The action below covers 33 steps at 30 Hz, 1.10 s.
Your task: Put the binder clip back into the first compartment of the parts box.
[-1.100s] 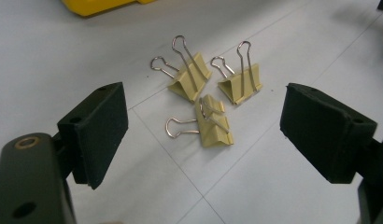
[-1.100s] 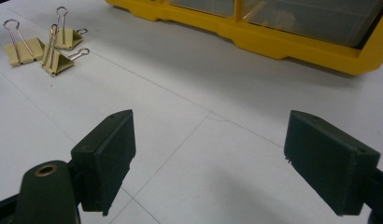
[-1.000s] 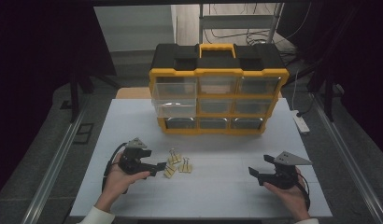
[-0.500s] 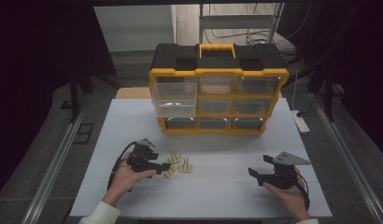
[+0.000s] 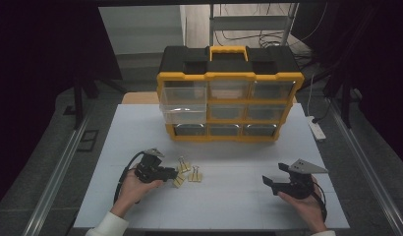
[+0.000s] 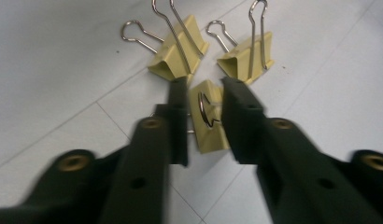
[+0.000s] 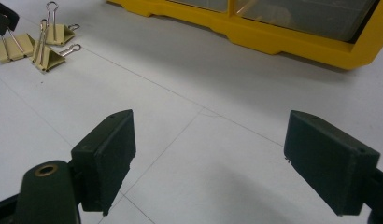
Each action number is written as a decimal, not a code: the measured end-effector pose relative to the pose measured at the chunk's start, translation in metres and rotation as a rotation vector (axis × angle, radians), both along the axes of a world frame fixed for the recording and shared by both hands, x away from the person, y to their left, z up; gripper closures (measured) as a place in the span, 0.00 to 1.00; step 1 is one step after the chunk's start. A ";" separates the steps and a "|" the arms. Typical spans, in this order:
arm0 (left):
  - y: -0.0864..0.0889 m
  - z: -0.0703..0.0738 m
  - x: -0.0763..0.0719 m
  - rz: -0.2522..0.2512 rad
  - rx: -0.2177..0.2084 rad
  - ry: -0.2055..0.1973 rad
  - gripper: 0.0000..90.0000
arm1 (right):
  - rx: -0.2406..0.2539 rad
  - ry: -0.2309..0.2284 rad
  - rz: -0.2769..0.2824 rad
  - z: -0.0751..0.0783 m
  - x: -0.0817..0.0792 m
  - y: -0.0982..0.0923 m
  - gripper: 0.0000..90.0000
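Note:
Three pale yellow binder clips lie left of centre on the white table. My left gripper has its jaws drawn in on both sides of the nearest binder clip, whose wire loop stands between them. The clip rests on the table. Just beyond it lie the other two clips. At the right front of the table my right gripper is wide open, with only bare table between its jaws. Far off in its view are the clips.
A yellow and black drawer organizer stands at the back of the table, its left middle drawer pulled out a little. A white power strip lies by the right edge. Bare white surface stretches between the two grippers.
My left gripper has moved right, up to the clips, and its jaws now sit around the nearest one. The right gripper has stayed put.

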<state>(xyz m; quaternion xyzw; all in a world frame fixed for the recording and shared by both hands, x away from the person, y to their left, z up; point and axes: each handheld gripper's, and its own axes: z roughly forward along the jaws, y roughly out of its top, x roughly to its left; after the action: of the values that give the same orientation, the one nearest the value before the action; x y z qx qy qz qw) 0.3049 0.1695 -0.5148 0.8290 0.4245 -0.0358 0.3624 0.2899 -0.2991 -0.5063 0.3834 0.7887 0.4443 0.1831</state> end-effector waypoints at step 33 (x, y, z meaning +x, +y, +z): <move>0.018 0.048 -0.033 0.032 -0.228 -0.260 0.99 | -0.008 -0.001 -0.027 -0.001 0.005 -0.003 0.20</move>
<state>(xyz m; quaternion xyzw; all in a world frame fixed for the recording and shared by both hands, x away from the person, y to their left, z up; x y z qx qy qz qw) 0.2722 0.1876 -0.4668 0.7734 0.3802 0.0295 0.5063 0.2945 -0.3017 -0.5073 0.3929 0.7851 0.4391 0.1909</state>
